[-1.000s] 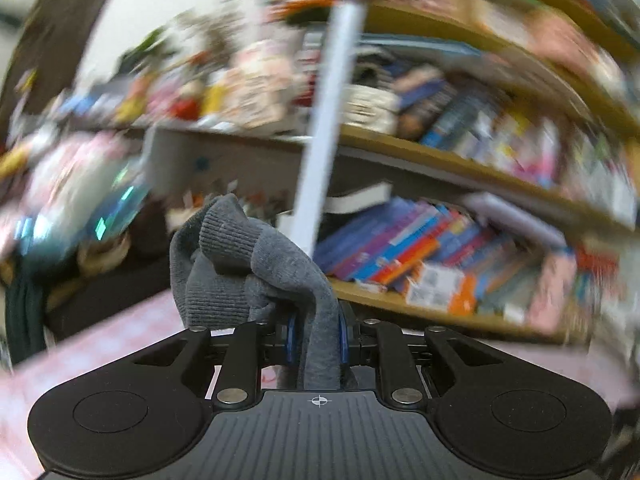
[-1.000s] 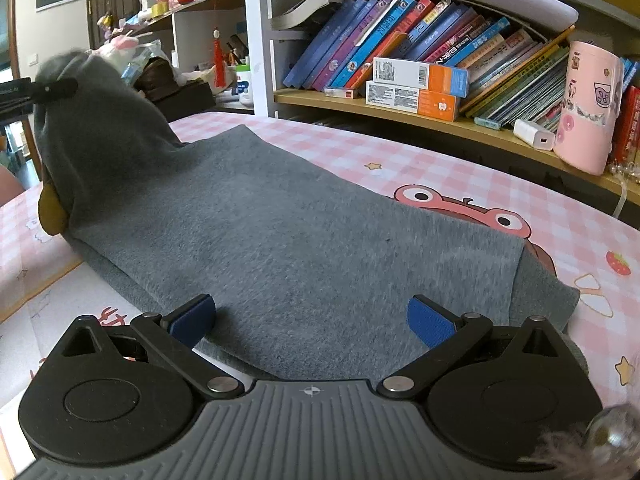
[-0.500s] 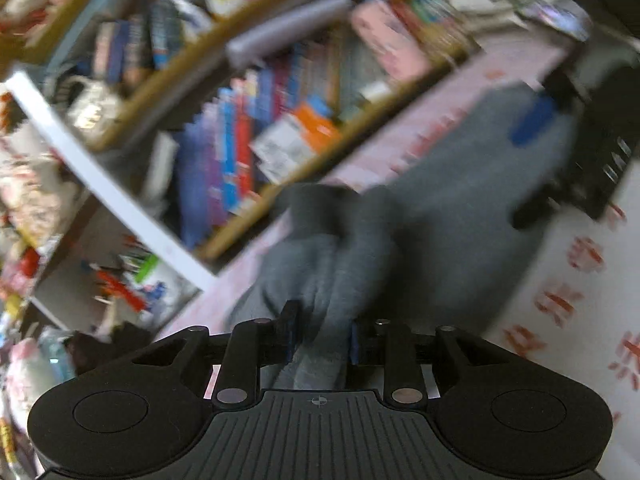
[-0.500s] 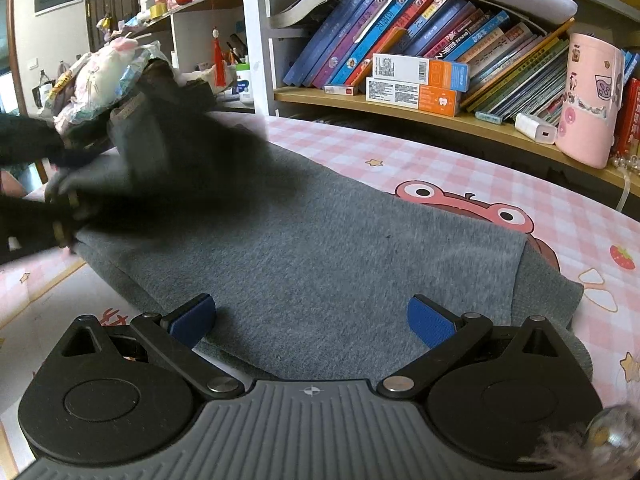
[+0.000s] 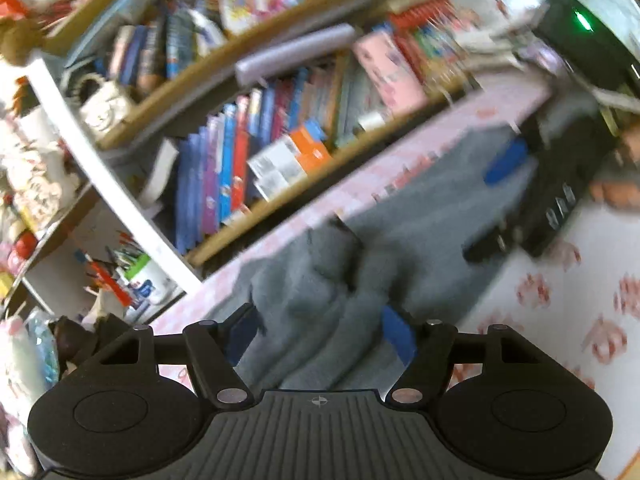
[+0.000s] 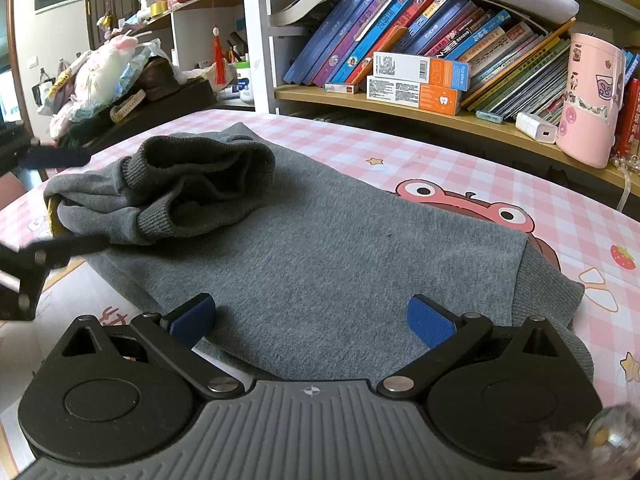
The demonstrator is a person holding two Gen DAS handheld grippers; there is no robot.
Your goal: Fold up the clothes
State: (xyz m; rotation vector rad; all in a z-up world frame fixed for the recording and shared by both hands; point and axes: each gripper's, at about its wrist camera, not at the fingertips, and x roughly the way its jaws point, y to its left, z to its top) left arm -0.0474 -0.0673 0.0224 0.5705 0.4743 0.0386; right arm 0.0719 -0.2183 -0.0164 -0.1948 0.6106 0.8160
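Note:
A grey knit sweater (image 6: 340, 256) lies flat on the pink checked tablecloth (image 6: 440, 164). Its ribbed sleeve end (image 6: 192, 188) lies bunched on the sweater's left part. My right gripper (image 6: 312, 316) is open and empty, its blue pads just above the sweater's near edge. My left gripper (image 5: 320, 334) is open, its jaws spread around the bunched sleeve (image 5: 320, 292) without gripping it. In the right wrist view the left gripper (image 6: 40, 204) shows blurred at the far left, beside the sleeve. The right gripper (image 5: 532, 196) shows blurred in the left wrist view.
A bookshelf (image 6: 420, 64) with books, an orange-white box (image 6: 416, 92) and a pink cup (image 6: 588, 96) runs along the table's far edge. Bags and soft toys (image 6: 108, 76) pile at the back left. A cartoon print (image 6: 472, 208) marks the cloth.
My left gripper swung the sleeve down over the sweater, then opened and let it go. The sleeve now rests bunched on the sweater. The right gripper has not moved.

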